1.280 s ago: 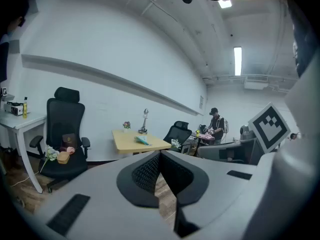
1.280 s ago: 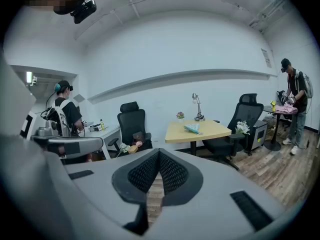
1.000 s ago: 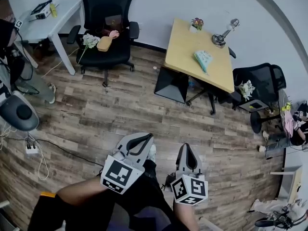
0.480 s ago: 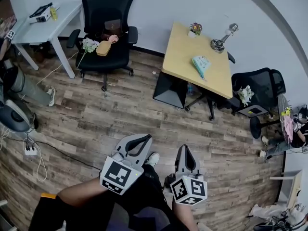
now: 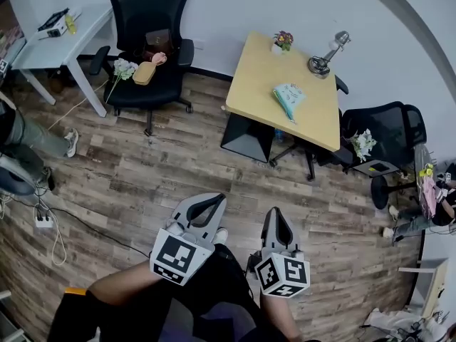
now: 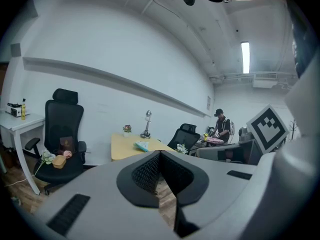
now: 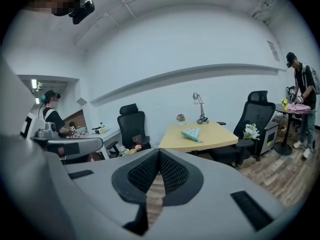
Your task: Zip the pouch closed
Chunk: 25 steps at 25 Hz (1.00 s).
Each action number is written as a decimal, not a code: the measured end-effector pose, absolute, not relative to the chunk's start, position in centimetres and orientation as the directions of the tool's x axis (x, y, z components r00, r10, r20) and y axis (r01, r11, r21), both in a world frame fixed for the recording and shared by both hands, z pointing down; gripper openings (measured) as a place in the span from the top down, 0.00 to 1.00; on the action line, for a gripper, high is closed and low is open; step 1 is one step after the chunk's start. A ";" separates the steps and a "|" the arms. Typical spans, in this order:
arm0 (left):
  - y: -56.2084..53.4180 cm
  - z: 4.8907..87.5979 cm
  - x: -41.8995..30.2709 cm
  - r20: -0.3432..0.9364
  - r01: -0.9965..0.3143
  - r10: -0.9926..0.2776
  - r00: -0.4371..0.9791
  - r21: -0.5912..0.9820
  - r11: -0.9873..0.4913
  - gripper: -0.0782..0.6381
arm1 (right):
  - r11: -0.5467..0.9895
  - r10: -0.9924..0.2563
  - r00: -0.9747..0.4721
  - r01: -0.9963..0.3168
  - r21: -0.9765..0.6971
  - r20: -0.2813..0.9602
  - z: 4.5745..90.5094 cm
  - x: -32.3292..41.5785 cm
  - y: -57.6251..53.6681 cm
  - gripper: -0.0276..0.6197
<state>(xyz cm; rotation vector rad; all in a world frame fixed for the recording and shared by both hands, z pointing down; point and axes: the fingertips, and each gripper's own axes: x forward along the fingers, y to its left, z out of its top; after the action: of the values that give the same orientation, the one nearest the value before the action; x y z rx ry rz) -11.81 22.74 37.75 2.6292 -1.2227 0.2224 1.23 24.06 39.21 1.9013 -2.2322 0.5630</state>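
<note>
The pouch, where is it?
In the head view, the pouch lies on the yellow table, right of centre, just in front of the flower pot and the desk lamp.

Pale teal pouch (image 5: 288,98), lying flat near the middle of the yellow table (image 5: 256,77) (zipper too small to make out)

Office, by the looks: yellow desk (image 5: 260,77) carrying a desk lamp (image 5: 318,64) and sitting well ahead of the right gripper (image 5: 276,214) jaws, black swivel chairs (image 5: 149,41) standing either side, white desk (image 5: 57,45) far left.
</note>
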 end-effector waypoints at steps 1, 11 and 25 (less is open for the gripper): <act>22.2 37.4 -10.9 0.232 -0.771 -0.736 0.636 0.143 -0.621 0.88 | 0.134 -0.915 -0.191 -0.975 -0.178 0.355 39.0 2.0 23.4 0.93; 19.6 36.5 -3.6 0.237 -0.813 -0.779 0.580 0.104 -0.573 0.88 | 0.231 -0.903 -0.279 -0.956 -0.179 0.328 38.0 8.9 19.4 0.93; 17.8 38.4 1.3 0.300 -0.804 -0.755 0.583 0.076 -0.590 0.88 | 0.204 -0.904 -0.275 -0.950 -0.237 0.326 39.7 13.5 17.6 0.93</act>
<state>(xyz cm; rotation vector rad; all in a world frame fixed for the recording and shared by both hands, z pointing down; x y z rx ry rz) 1.29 17.84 38.35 2.6090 -1.3023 0.3507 13.47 17.64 39.75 1.8161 -2.3455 0.5989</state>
